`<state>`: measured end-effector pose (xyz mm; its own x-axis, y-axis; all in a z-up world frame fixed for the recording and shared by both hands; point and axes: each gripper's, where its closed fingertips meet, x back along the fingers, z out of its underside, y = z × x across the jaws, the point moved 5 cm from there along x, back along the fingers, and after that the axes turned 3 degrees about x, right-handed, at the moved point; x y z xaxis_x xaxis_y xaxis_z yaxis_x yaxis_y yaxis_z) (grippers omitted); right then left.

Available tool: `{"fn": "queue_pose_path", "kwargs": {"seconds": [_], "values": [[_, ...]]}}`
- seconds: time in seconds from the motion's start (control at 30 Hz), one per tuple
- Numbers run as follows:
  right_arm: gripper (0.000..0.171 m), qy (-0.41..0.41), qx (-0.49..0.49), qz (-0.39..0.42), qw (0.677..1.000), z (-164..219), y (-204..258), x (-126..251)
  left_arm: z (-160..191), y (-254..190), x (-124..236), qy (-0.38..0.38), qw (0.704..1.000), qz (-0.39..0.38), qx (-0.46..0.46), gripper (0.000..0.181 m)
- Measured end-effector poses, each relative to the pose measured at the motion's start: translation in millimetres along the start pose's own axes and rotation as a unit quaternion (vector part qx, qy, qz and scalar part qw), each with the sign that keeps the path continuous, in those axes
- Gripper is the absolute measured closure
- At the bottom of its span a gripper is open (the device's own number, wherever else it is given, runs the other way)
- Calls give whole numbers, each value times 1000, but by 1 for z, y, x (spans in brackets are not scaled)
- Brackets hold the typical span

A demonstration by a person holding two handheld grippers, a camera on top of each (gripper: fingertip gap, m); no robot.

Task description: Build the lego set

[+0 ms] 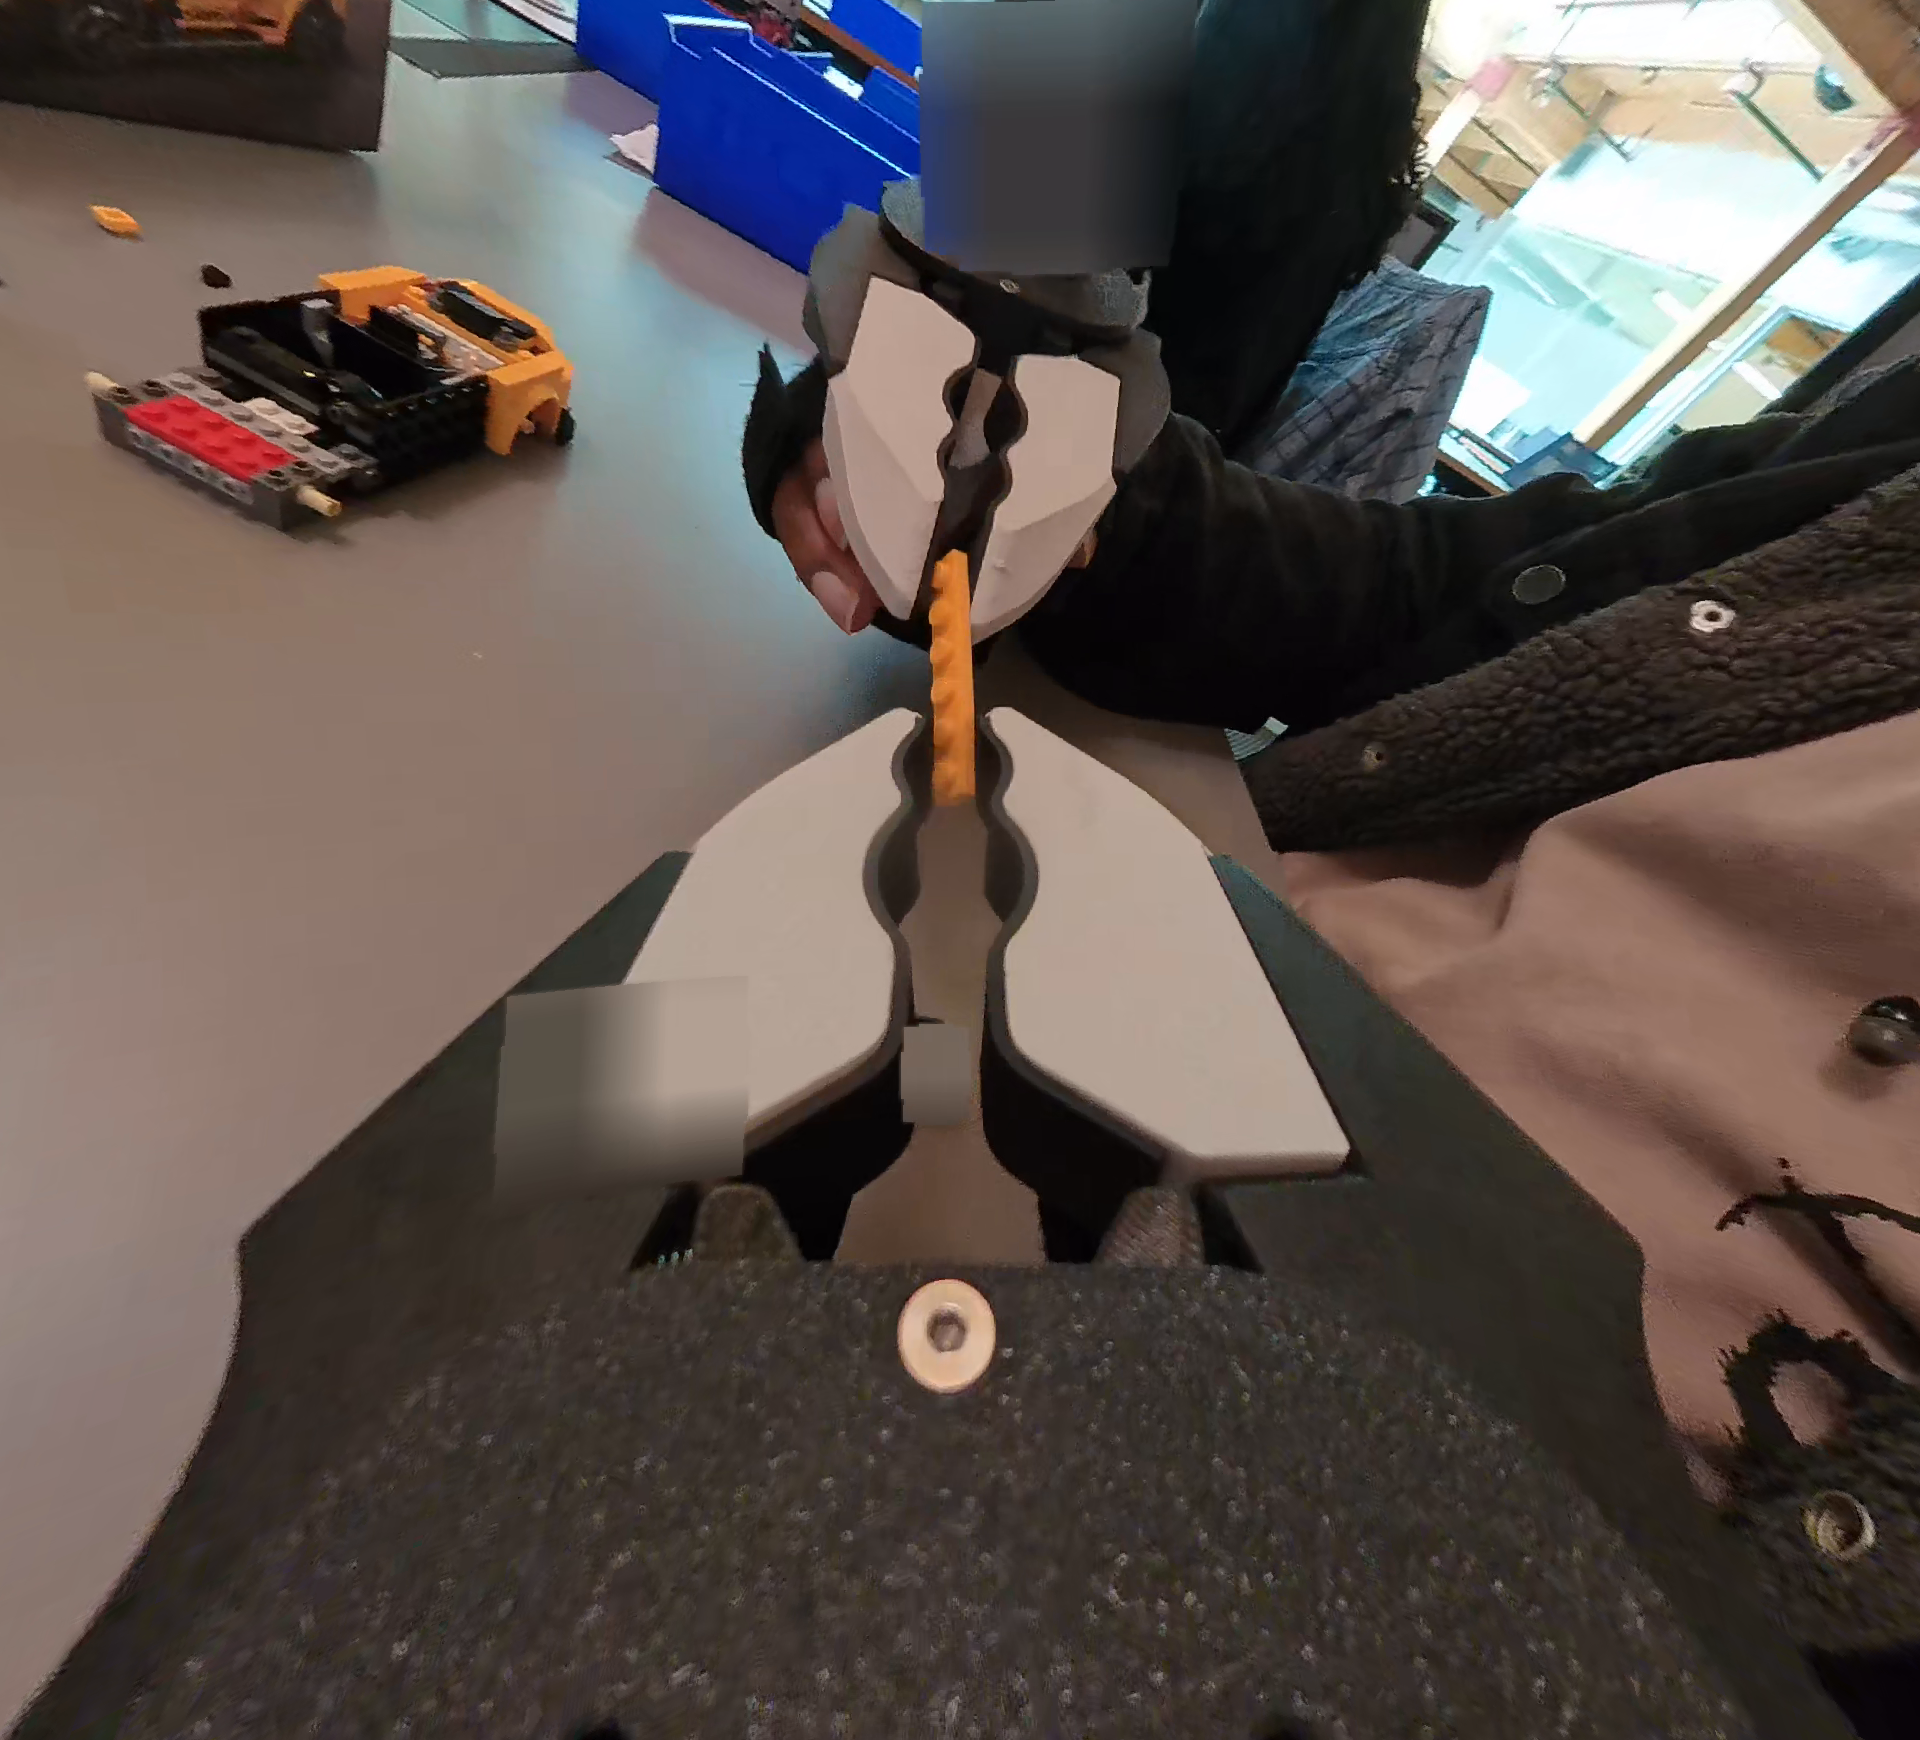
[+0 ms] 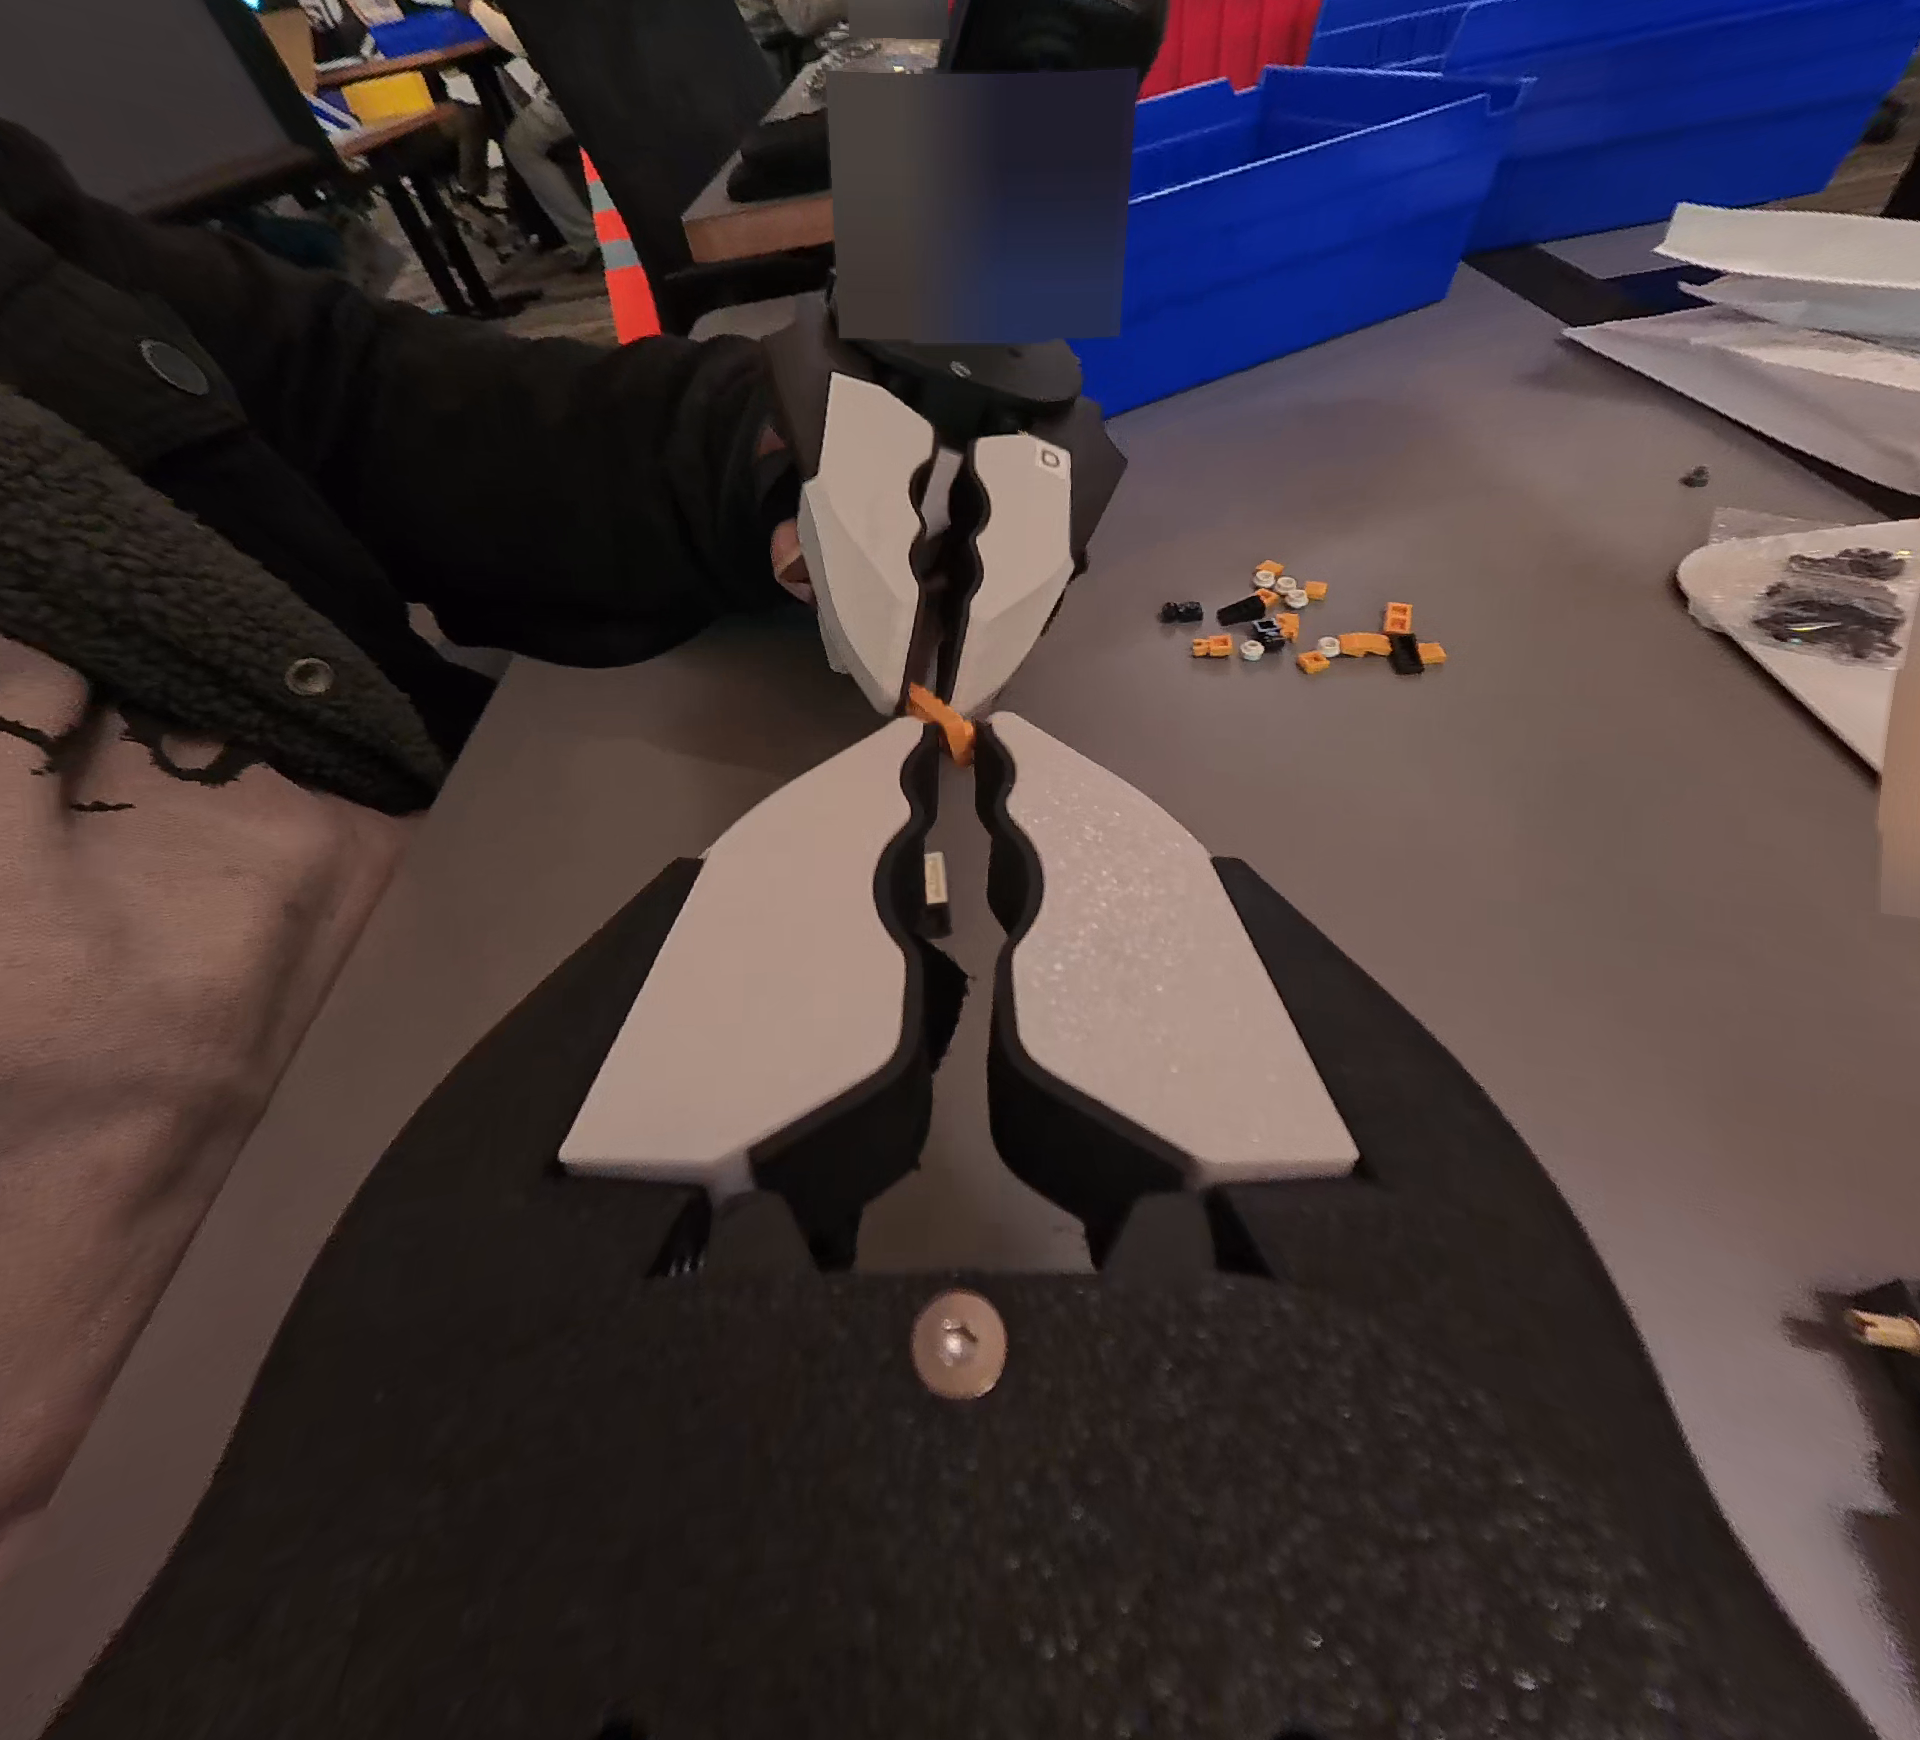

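My left tool (image 1: 951, 724) and right tool (image 2: 951, 734) both grasp the orange plate (image 1: 952, 682) tip-to-tip; half-built car (image 1: 343, 386) at ten o'clock.

Matt grey table (image 1: 312, 755), glossy blue plastic bins (image 2: 1299, 236), fuzzy black cloth sleeve (image 1: 1558, 734).

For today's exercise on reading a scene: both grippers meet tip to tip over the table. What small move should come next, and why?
Probably the right gripper should let go, leaving the orange plate to the left gripper. Both are shut on opposite ends of that one piece in mid-air, so neither can carry it to the half-built car until one releases.
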<state>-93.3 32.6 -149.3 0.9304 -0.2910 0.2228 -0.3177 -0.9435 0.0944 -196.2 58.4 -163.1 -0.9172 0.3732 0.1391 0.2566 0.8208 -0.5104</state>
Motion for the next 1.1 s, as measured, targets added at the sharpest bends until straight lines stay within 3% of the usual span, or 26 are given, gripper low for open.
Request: {"fn": "queue_pose_path", "kwargs": {"seconds": [0.67,0.93,1.1], "values": [[166,48,-117,-73,989,13,-3,1,13,-7,2,112,982,-58,-142,168],[166,172,-182,-187,950,36,-4,-20,33,-11,1,234,939,-91,-234,154],[166,248,-214,-249,911,45,-3,-38,57,-2,3,336,904,-124,-235,139]]}}
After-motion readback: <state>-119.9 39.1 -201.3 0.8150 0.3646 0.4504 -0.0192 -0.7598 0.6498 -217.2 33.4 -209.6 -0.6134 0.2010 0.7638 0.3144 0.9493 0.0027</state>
